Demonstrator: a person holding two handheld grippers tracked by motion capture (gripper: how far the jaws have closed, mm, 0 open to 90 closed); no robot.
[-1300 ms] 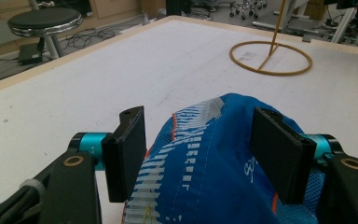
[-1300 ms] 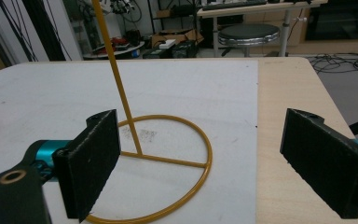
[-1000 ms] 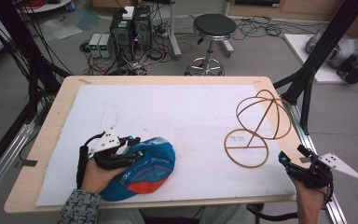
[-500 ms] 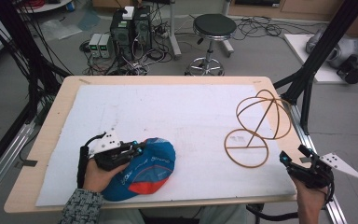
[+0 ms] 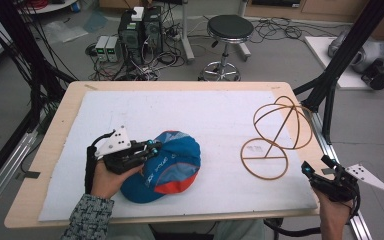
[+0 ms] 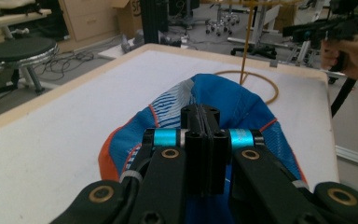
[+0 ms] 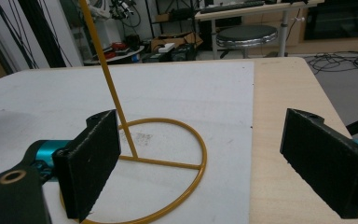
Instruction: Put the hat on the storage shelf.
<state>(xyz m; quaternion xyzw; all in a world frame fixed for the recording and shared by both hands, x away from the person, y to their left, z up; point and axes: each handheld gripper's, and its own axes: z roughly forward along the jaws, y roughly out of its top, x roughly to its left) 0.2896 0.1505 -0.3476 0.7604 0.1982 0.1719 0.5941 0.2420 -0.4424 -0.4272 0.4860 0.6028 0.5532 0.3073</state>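
A blue and orange cap [image 5: 167, 162] is seen lying near the left front of a white mat covering the wooden surface [image 5: 60, 120]. The left gripper [image 5: 152, 146] is closed tightly on the fabric at the left edge of the cap; in the left gripper view the jaws are pressed together with blue cloth pinched between them, having just been closing on it, and that edge appears slightly raised from the mat. Well apart, at the right of the surface, a golden wire hat stand [image 5: 275, 137] is placed upright, with a ring base and a rounded cage on a slanted stem. The right gripper [image 5: 314, 172] is held at the near right corner, just beside the ring base, its jaws spread wide with nothing between them [image 7: 209, 158]. As a judgement, the work seems to be at an early stage: the cap has been grasped, but it has not been carried across, and nothing is set on the stand. What remains, it would seem, is lifting the cap, moving it rightward and settling it over the wire cage.
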